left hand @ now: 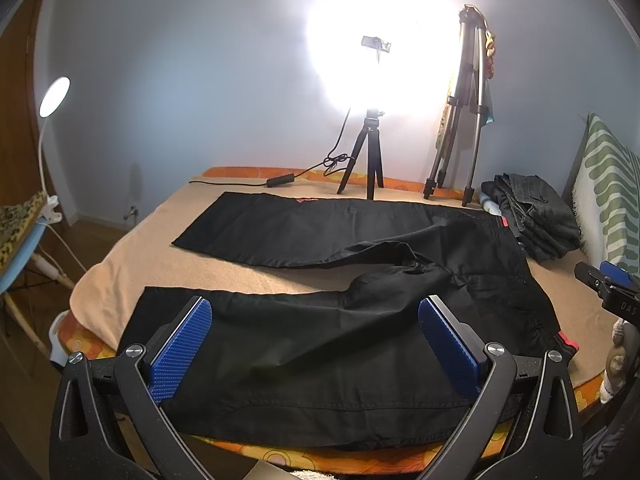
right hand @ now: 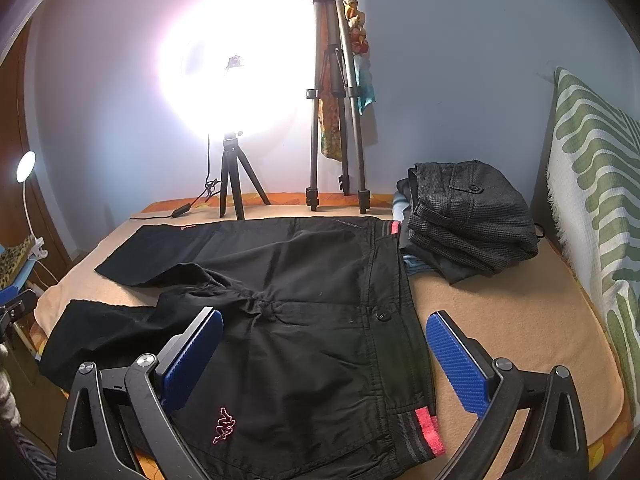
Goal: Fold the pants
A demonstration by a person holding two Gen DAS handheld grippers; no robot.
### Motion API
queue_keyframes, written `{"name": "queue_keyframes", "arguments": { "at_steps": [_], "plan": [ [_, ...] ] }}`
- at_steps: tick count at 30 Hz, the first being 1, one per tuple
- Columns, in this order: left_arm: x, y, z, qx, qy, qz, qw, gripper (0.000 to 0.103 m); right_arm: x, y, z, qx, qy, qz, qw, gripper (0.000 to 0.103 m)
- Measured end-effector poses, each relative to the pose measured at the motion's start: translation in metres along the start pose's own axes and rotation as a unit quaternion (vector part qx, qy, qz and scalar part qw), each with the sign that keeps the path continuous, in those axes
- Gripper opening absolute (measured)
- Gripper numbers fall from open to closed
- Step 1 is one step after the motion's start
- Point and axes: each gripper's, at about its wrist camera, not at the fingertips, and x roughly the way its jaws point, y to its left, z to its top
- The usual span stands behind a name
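Black pants [left hand: 320,344] lie spread flat on a beige blanket [left hand: 132,264], legs pointing left and apart, waistband at the right. My left gripper [left hand: 316,324] hovers open over the near leg, its blue pads [left hand: 184,344] wide apart with nothing between them. In the right wrist view the pants [right hand: 304,320] show a pink logo [right hand: 224,426] and a red-striped waistband [right hand: 430,428]. My right gripper [right hand: 326,338] stands open above the hip and waistband, holding nothing. The right gripper [left hand: 608,284] also shows at the right edge of the left wrist view.
A bright ring light on a small black tripod [left hand: 366,152] and a taller tripod [left hand: 460,120] stand at the far edge. A stack of folded grey garments [right hand: 472,216] lies at the back right. A green-patterned cushion [right hand: 592,208] leans on the right. A clip lamp [left hand: 54,92] stands on the left.
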Motion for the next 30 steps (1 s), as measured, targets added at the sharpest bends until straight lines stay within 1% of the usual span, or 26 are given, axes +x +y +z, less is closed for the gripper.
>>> {"name": "queue_keyframes", "arguments": {
  "at_steps": [25,30],
  "plan": [
    [0.0018,0.0016,-0.0013,0.002,0.0,0.001,1.0,0.103,-0.0005,0.0039,-0.0014,-0.001,0.003,0.001,1.0,0.103],
    [0.0036,0.0036,-0.0032,0.004,0.0,0.007,1.0,0.103,-0.0001,0.0031,-0.0007,-0.002,0.003,0.0,1.0,0.103]
  ]
}}
